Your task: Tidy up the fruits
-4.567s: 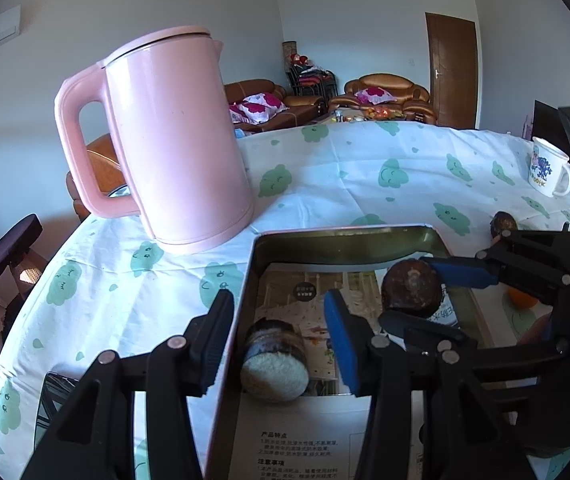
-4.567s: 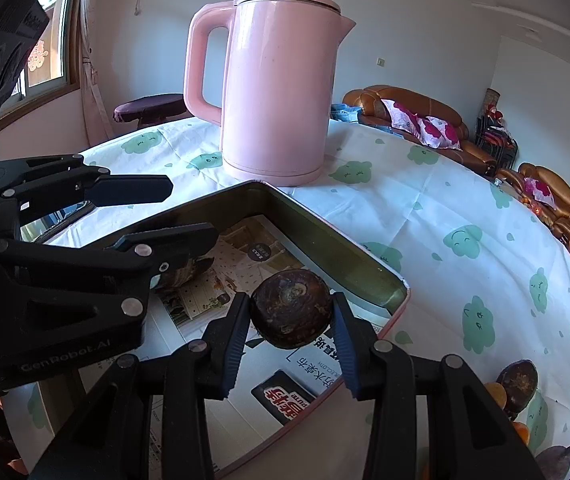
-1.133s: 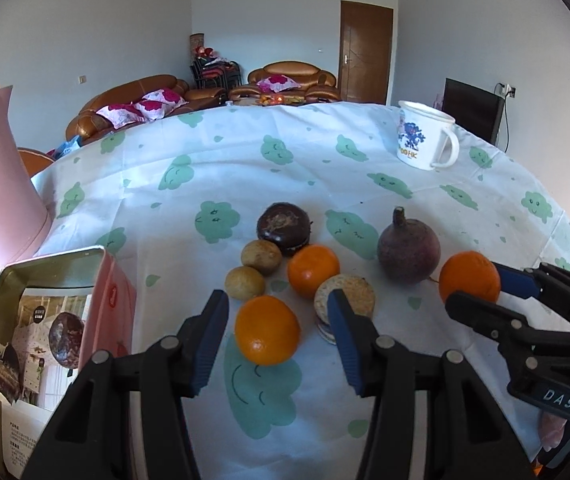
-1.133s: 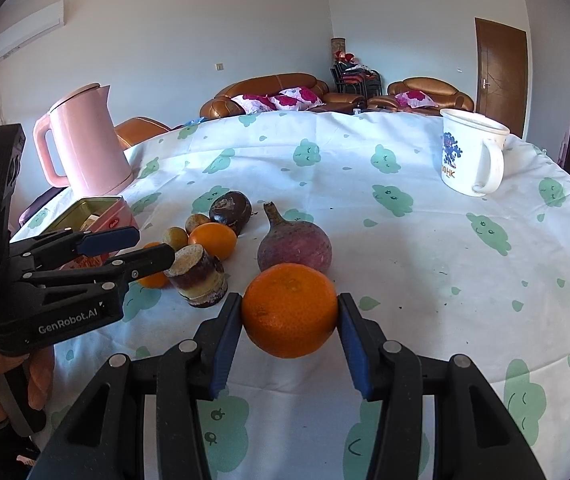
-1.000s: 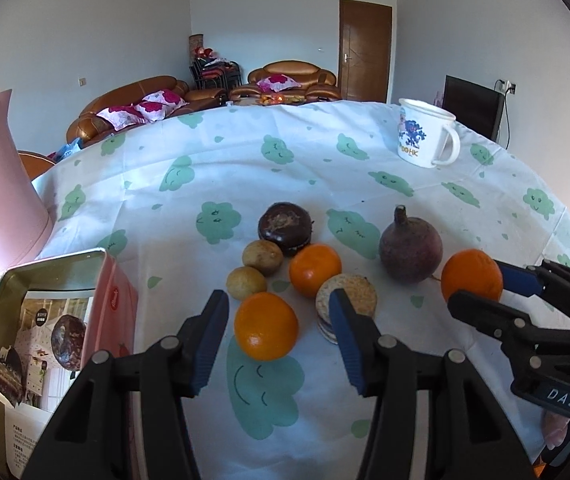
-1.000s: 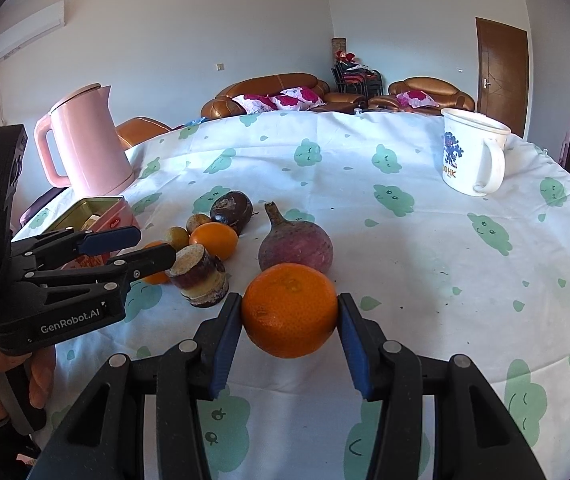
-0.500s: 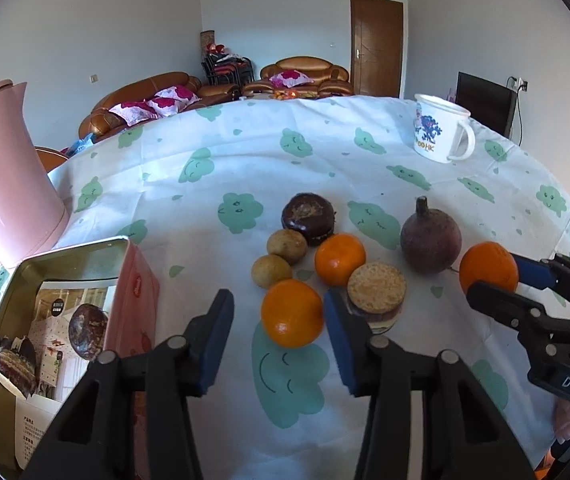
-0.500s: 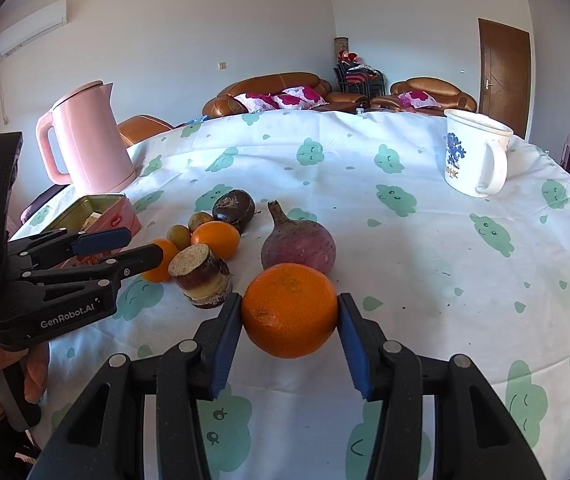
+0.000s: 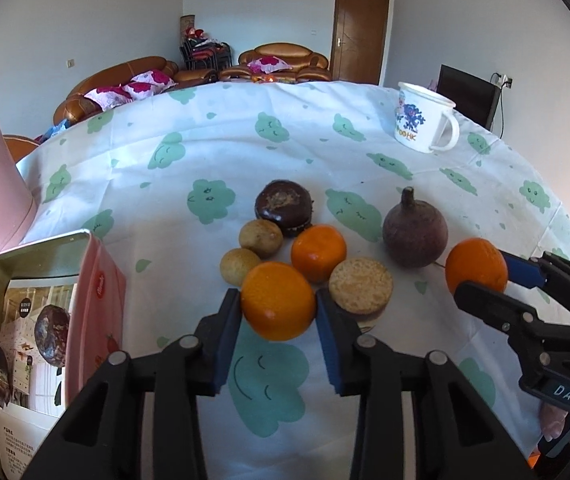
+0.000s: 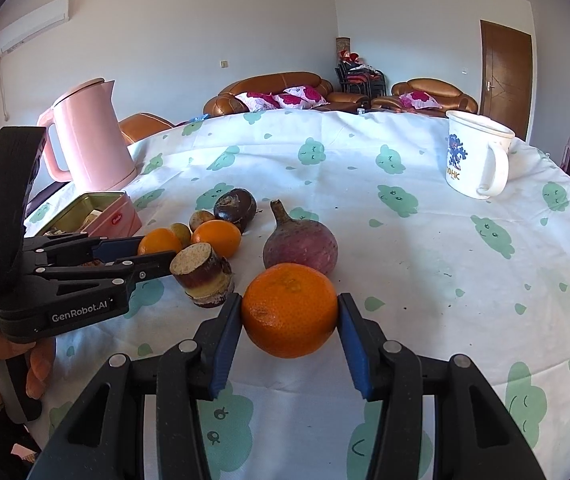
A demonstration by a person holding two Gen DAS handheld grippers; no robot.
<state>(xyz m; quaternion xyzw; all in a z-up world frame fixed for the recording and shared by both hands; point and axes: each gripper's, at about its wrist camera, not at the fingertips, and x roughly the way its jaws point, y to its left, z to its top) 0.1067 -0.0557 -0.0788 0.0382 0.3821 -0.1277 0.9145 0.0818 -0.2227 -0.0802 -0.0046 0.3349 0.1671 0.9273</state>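
Observation:
My left gripper [image 9: 279,314] is shut on an orange [image 9: 278,306] just above the cloth; it also shows in the right wrist view [image 10: 157,250]. My right gripper [image 10: 289,322] is shut on another orange [image 10: 289,310], seen at the right in the left wrist view [image 9: 476,266]. On the cloth lie a third orange [image 9: 318,253], a cut sugarcane piece [image 9: 361,286], a purple beet-like fruit [image 9: 415,234], a dark brown round fruit [image 9: 283,207] and two small tan fruits [image 9: 261,237]. An open pink tin [image 9: 97,300] holds dark fruits at the left.
A pink kettle [image 10: 89,140] stands behind the tin at the far left. A white mug [image 10: 475,154] stands at the far right. The table's front edge is close below both grippers. Sofas and a door are beyond the table.
Both grippers have left the tin and come to the fruit pile. The left gripper has closed on the front orange. The right gripper keeps holding its orange, almost still.

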